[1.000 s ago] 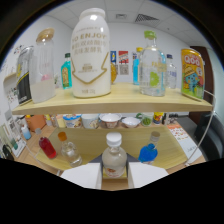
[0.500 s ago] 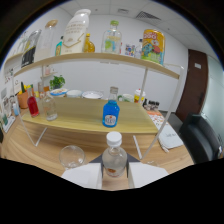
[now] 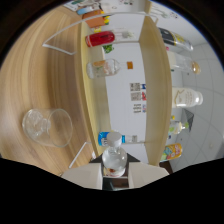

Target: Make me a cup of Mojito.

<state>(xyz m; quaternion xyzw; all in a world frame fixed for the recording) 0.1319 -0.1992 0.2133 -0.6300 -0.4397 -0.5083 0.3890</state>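
My gripper (image 3: 114, 172) is shut on a small clear bottle (image 3: 114, 160) with a white cap (image 3: 115, 139). The bottle sits between the two white fingers (image 3: 85, 176) and is rolled over onto its side with the gripper. The cap is still on. An empty clear glass (image 3: 47, 128) stands on the wooden table (image 3: 30, 75), off to one side of the bottle and a short way beyond the fingers. The bottle's mouth is not over the glass.
A two-level wooden shelf (image 3: 90, 100) stands on the table beyond the glass. Its lower board carries a red bottle (image 3: 102, 38), a clear bottle (image 3: 102, 67) and a blue bottle (image 3: 106, 137). The upper board holds a large white jar (image 3: 188, 97) and a yellow can (image 3: 172, 150).
The gripper has rolled about a quarter turn with the bottle, so the shelf and table now look sideways. It has also come closer to the glass.
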